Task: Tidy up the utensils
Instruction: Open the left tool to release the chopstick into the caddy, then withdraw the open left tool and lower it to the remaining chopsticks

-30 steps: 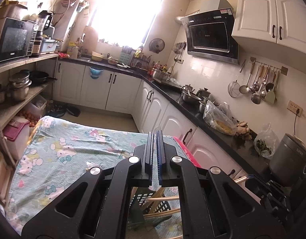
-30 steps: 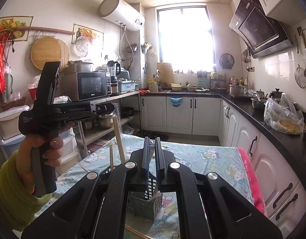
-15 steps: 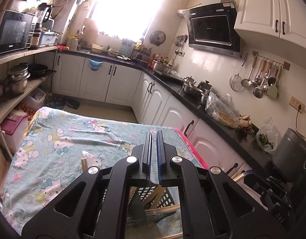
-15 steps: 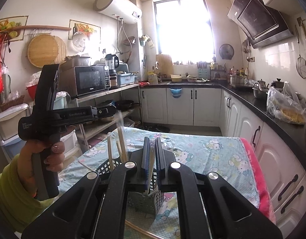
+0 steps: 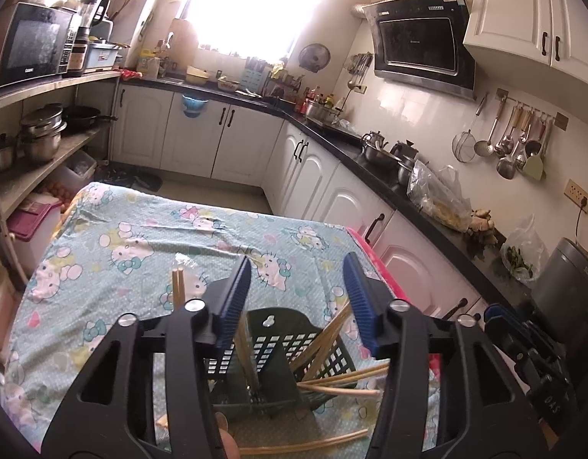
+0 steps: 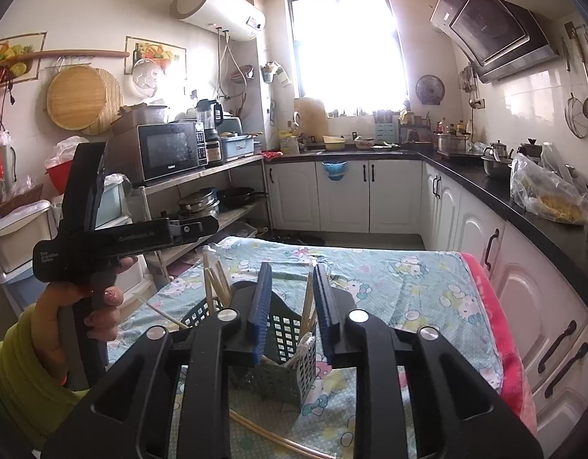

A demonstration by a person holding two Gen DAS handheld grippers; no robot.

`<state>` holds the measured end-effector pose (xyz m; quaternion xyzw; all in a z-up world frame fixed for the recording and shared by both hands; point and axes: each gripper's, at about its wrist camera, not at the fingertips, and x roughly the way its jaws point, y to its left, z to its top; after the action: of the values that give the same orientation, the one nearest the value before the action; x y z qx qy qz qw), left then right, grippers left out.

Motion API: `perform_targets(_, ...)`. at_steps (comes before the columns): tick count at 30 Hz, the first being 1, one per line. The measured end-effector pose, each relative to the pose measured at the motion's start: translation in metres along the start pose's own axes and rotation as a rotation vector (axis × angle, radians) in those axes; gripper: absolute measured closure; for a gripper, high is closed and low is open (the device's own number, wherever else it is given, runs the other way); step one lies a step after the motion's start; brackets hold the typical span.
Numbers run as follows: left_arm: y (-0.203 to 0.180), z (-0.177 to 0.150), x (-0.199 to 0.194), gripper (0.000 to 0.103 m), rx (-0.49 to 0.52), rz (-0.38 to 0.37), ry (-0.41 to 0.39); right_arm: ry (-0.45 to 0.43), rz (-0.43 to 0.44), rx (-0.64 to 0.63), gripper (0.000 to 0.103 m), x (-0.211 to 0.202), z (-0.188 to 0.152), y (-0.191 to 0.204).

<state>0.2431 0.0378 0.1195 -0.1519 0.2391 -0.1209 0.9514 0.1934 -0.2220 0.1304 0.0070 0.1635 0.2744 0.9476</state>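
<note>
Both my left tongs (image 5: 298,298) and right tongs (image 6: 292,298) are opening, empty, above the chopsticks (image 5: 324,338) in the green basket (image 5: 282,344) on the surface (image 5: 114,252).

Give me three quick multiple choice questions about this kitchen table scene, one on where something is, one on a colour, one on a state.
1. Where does the utensil basket stand?
A. on the table's cloth
B. on the black counter
C. on the shelf

2. What colour are the left gripper pads?
A. red
B. blue
C. white

3. How are the chopsticks in the basket?
A. leaning, ends sticking out
B. lying flat inside
C. wrapped in a bundle

Answers: 1 A, the patterned cloth lies under it. 2 B, both pads show blue. 3 A, they slant above the rim.
</note>
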Motion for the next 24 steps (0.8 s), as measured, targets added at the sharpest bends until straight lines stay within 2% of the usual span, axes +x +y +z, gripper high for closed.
perform_targets(11,-0.004,-0.009,-0.015,0.031,0.038,0.012,-0.006,0.004,0.002,0.008,0.067,-0.005,-0.006,-0.001)
perform_targets(24,-0.005,-0.025,-0.031,0.015,0.064,0.038,-0.009,0.026,0.007,0.020,0.050,-0.015,-0.022,0.000)
